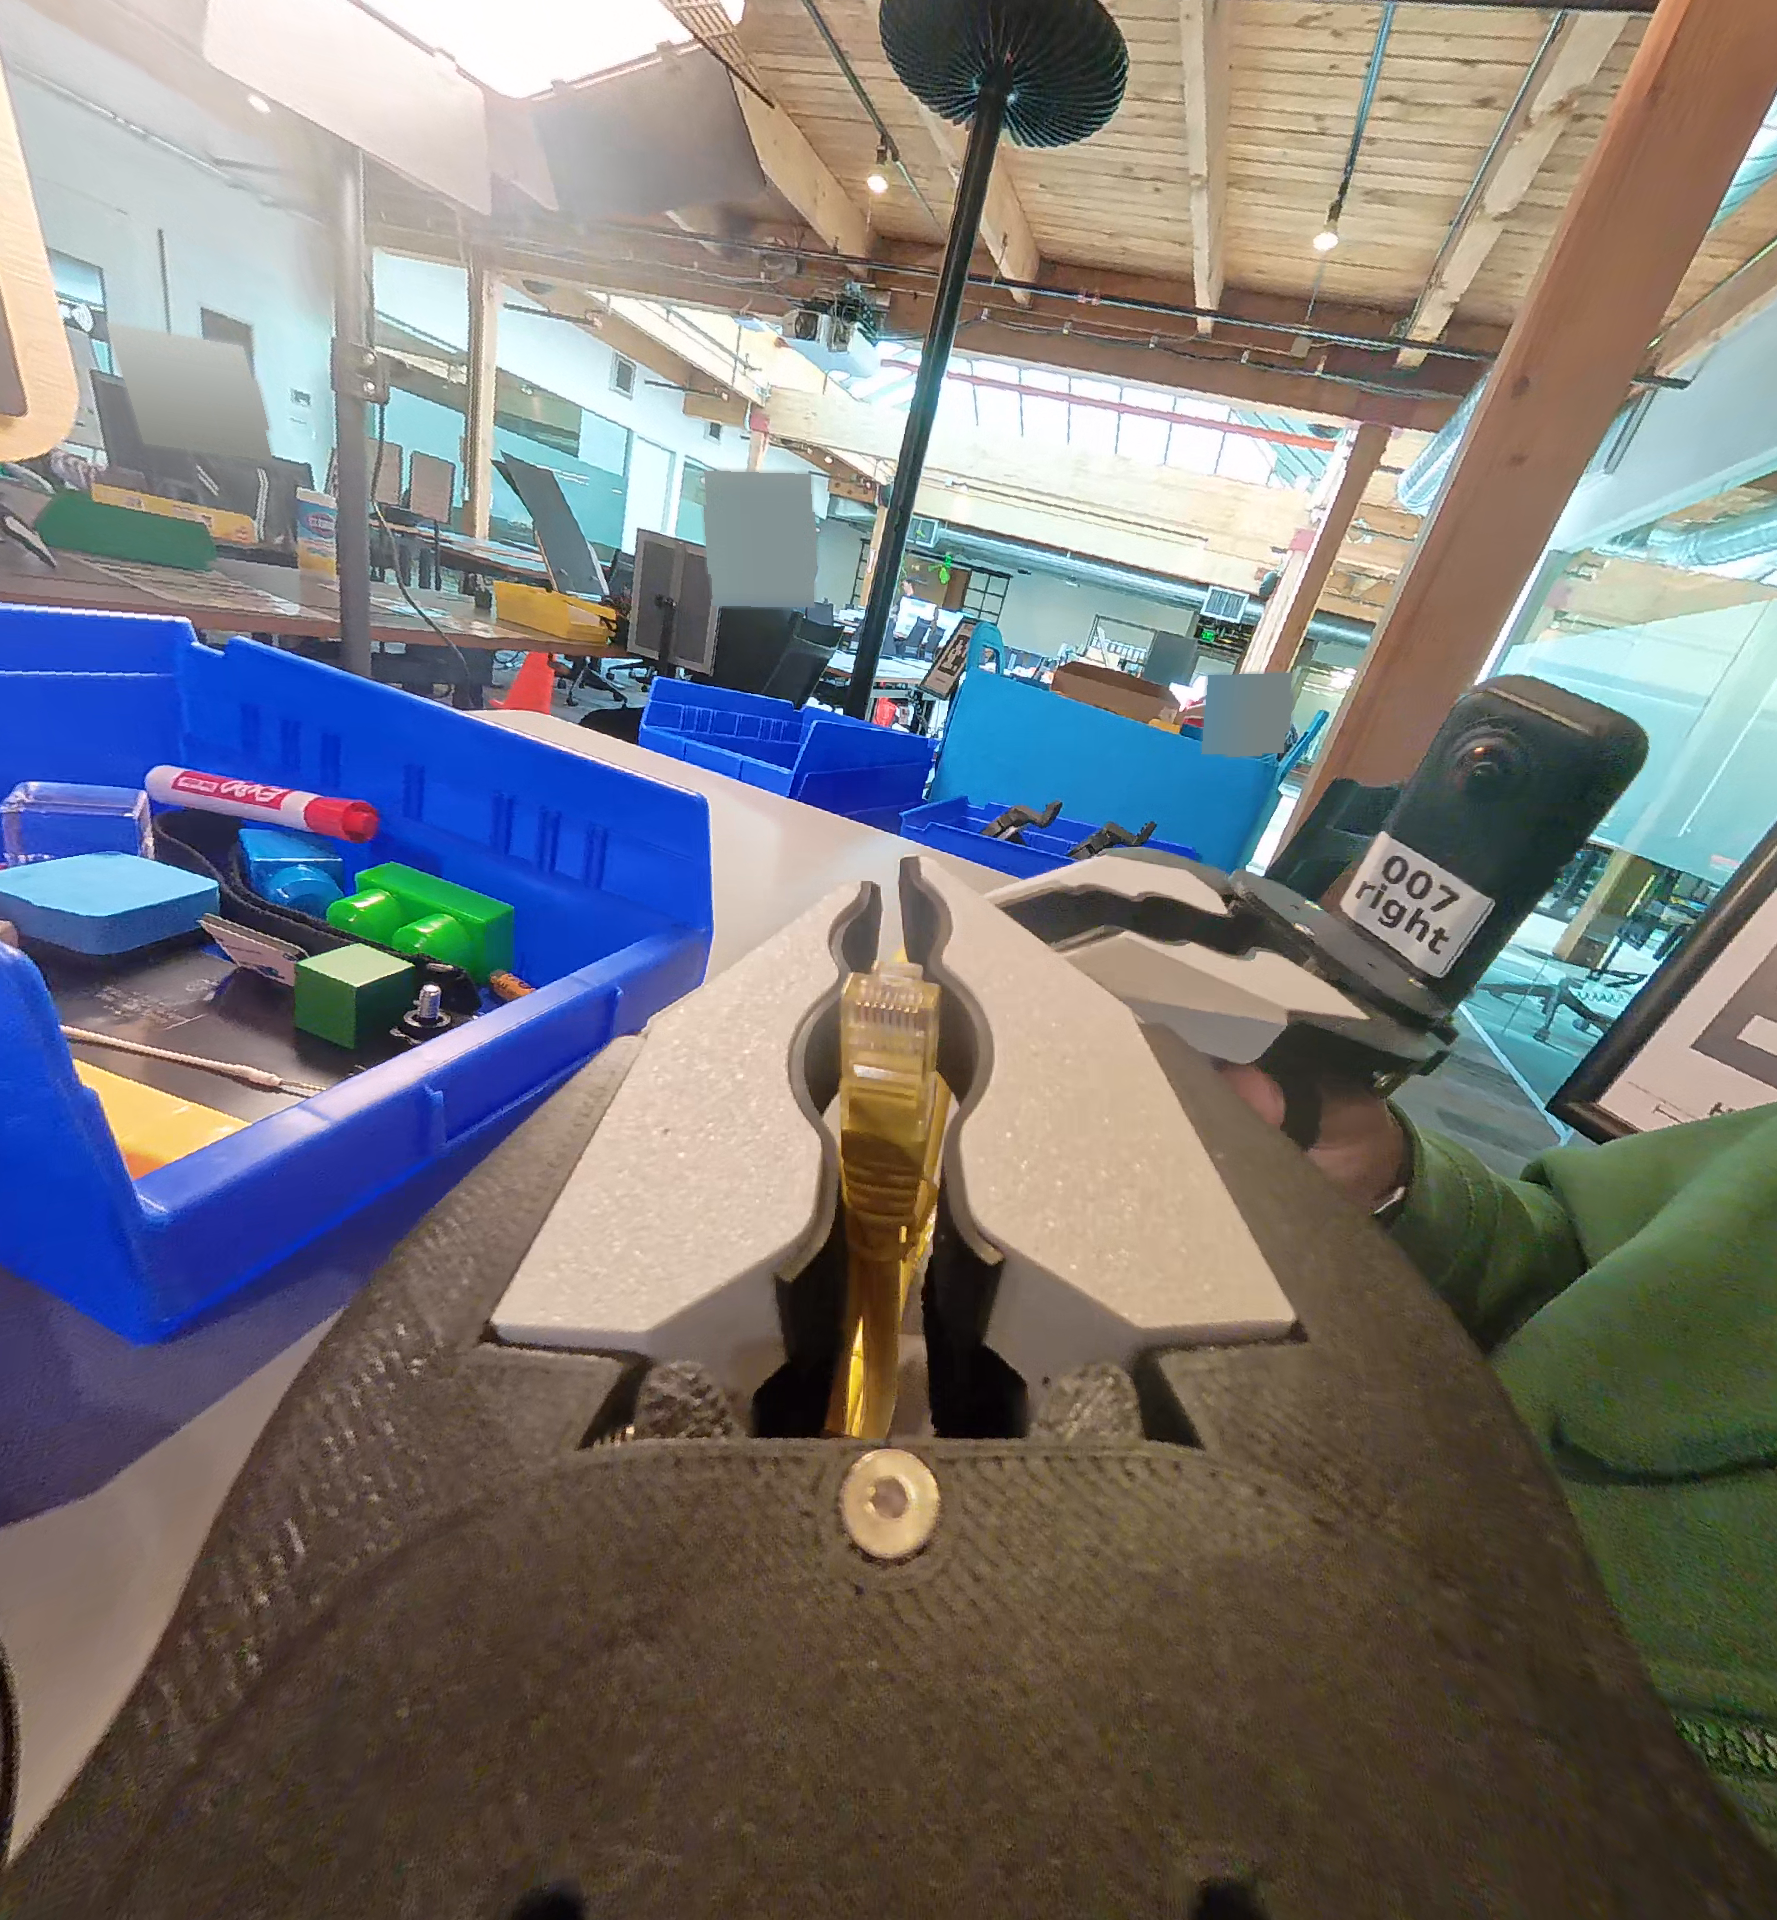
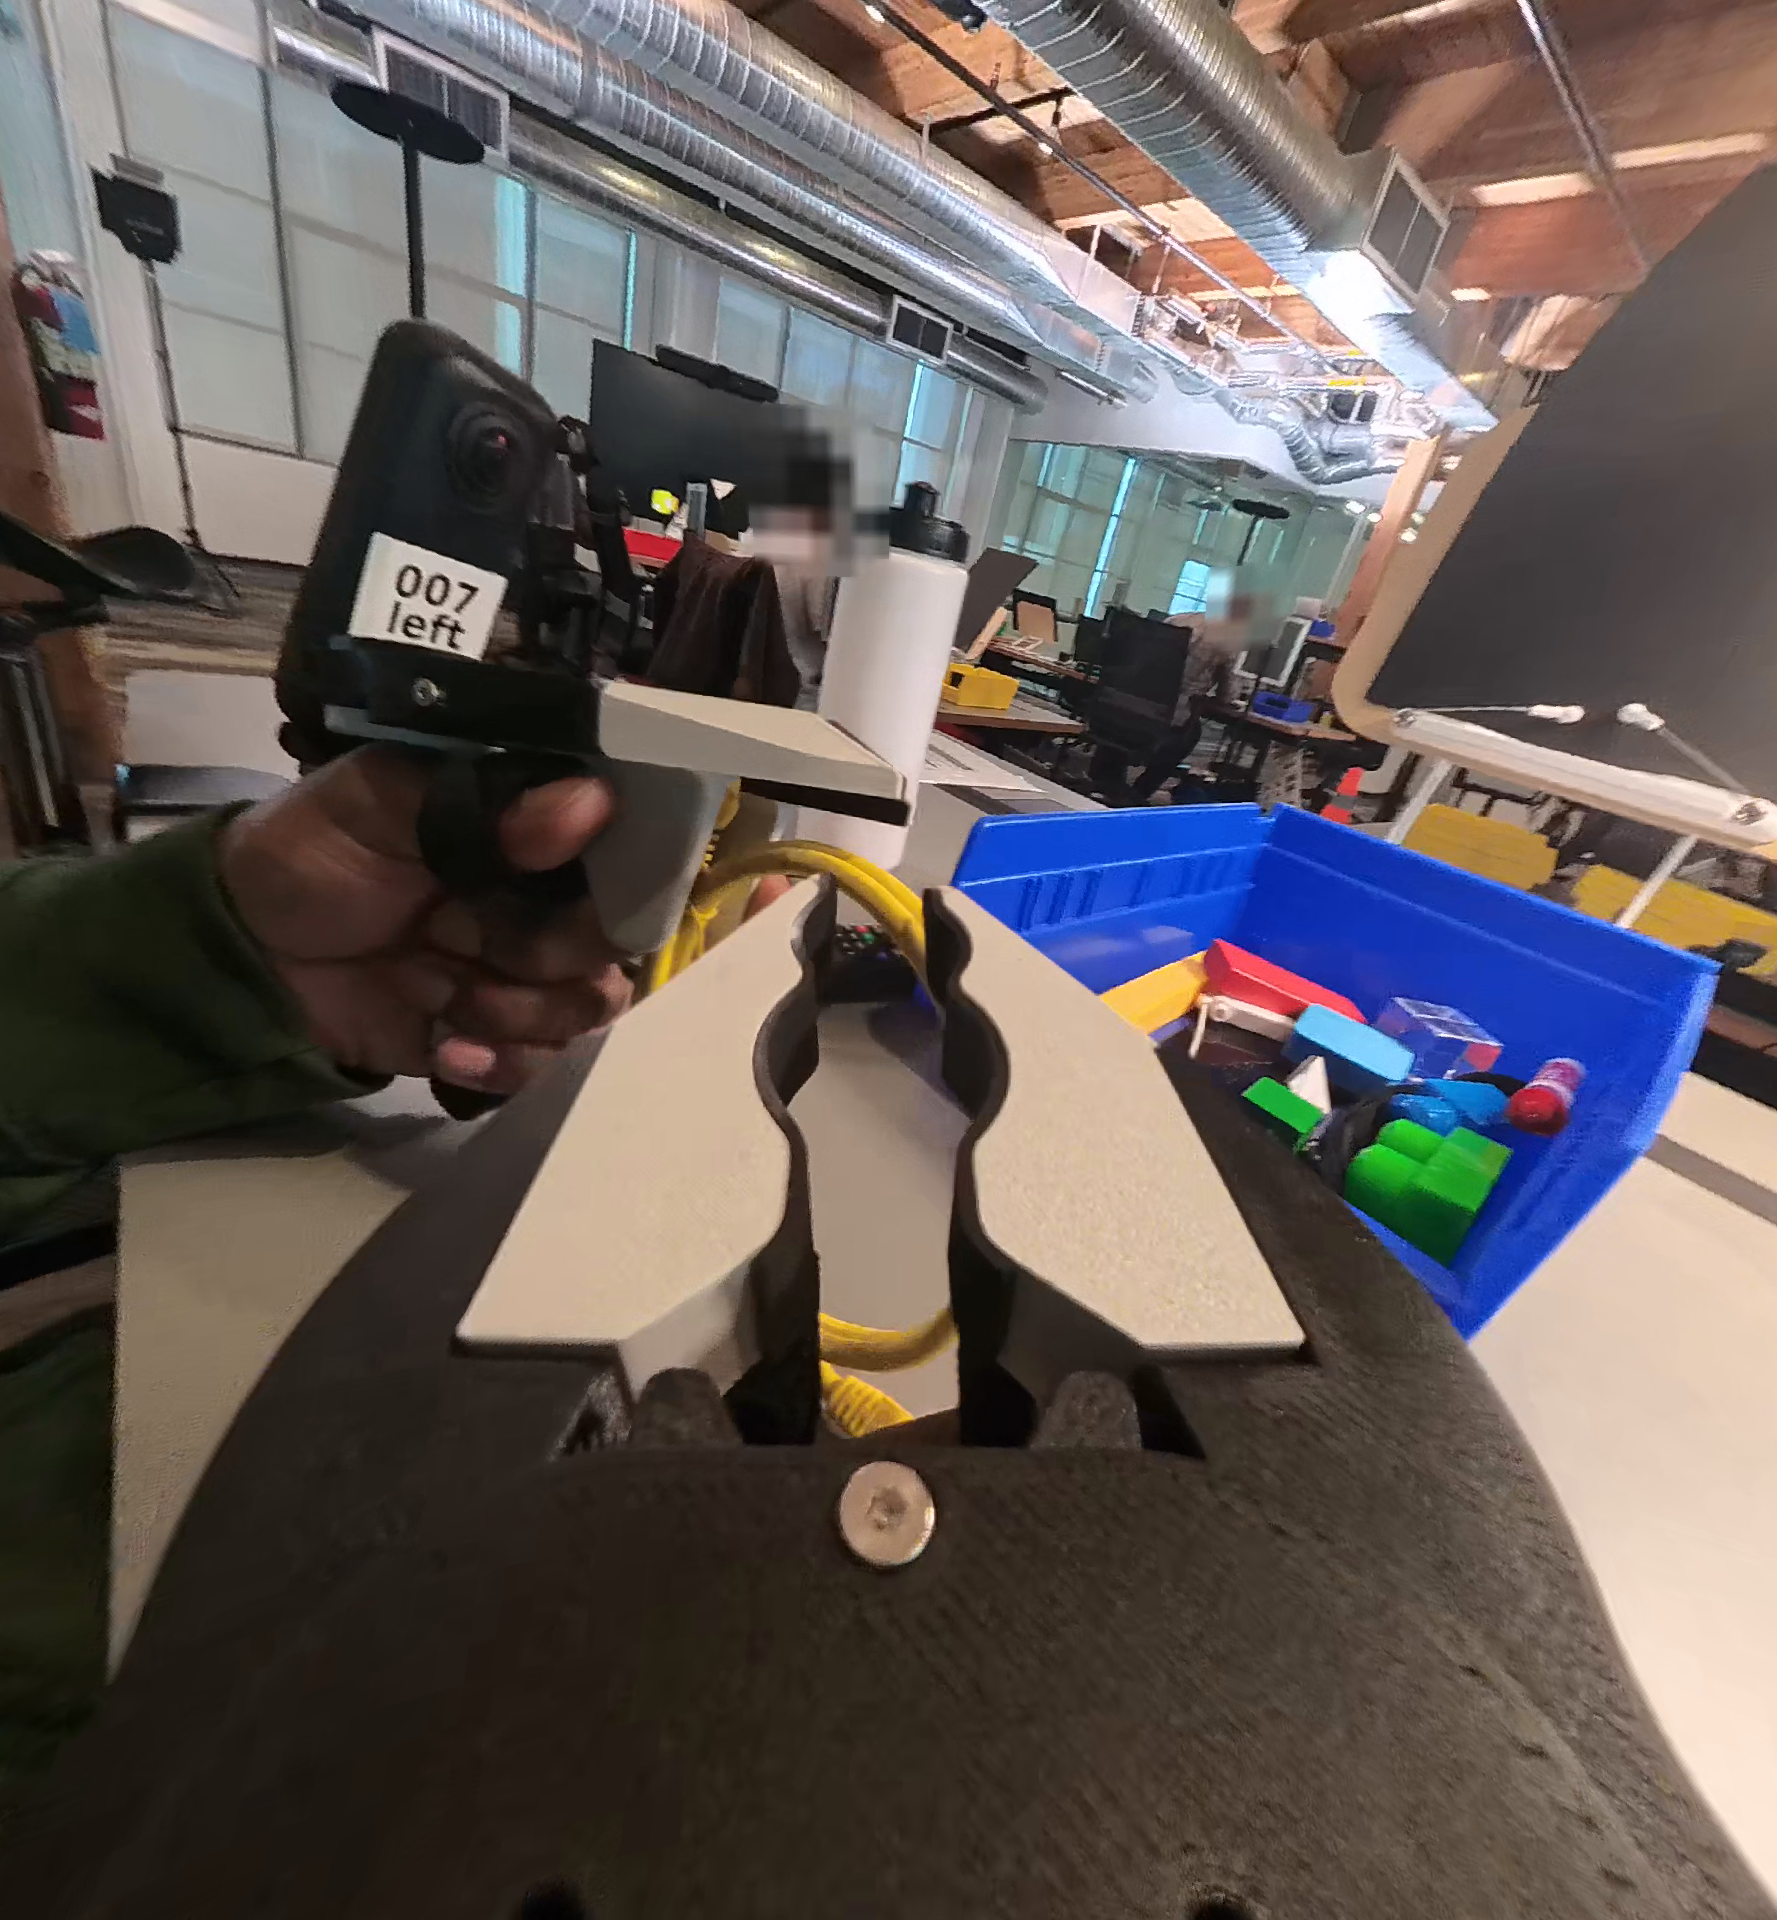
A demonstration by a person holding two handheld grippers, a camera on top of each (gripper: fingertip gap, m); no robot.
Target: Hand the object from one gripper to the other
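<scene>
Left wrist view: the left gripper (image 1: 889, 904) is clamped on the yellow cable (image 1: 886, 1081), plug pointing forward, while the right gripper (image 2: 868, 914), jaws apart and seemingly empty, waits at the frame's right.

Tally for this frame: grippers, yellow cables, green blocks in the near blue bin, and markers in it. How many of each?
Grippers: 2 (left gripper, right gripper)
Yellow cable: 1
Green blocks in the blue bin: 2 (green studded brick, green cube)
Marker: 1
Total: 6

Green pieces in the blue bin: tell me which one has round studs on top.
The bright green brick, behind the darker plain green cube in the blue bin; it carries two rounded studs, the cube has flat faces.
</scene>
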